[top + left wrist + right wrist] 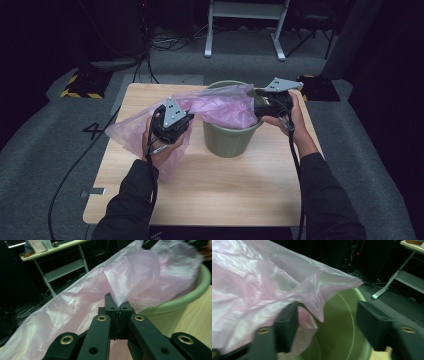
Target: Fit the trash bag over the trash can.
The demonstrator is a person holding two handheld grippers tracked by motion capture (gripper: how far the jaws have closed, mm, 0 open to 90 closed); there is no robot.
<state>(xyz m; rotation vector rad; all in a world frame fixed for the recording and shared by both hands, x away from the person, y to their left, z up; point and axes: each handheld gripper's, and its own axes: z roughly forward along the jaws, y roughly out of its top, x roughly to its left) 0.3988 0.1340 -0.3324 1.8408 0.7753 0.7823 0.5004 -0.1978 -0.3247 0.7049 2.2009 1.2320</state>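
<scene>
Fingers point(110, 308) of the left gripper point(171, 121) are pinched together on a fold of the pink bag point(130, 280), which drapes from the counter point(235, 185) over the green bin point(231, 137). The right gripper point(324, 322) fingers stand apart at the rim; close them on the loose edge, then spread the mouth evenly over the rim

Seen along the right gripper point(324, 322): two black jaws standing wide apart, left jaw partly veiled by the pink plastic bag point(262, 287), right jaw bare and clear of it. Thin, crinkled film draped from upper left across the green bin point(342, 335), one pointed corner hanging between the jaws over the bin's open mouth. Beyond, dark grey floor point(402, 307), tangled cables and a pale table leg point(392, 281) at upper right
</scene>
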